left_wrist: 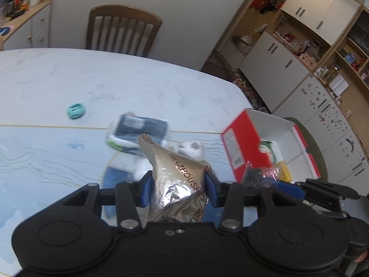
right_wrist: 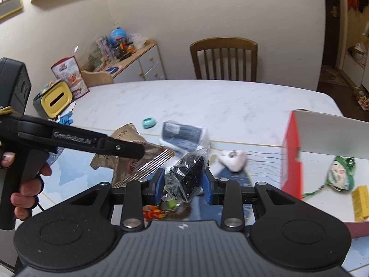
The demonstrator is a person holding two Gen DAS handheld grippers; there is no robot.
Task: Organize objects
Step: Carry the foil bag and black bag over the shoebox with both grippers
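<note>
Left wrist view: the left gripper [left_wrist: 177, 190] is clamped on a foil packet [left_wrist: 177, 173], held clear of the table [left_wrist: 115, 76], probably for transfer to the red box [left_wrist: 265, 143] at right.

Right wrist view: the right gripper [right_wrist: 183, 184] grips a clear bag of black parts [right_wrist: 188, 175], lifted beside the box, likely for the same destination.

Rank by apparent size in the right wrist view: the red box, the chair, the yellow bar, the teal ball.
1. red box, though its nearness to the camera enlarges it
2. chair, farther away, so this order is unsure
3. yellow bar
4. teal ball, far smaller in the picture
</note>
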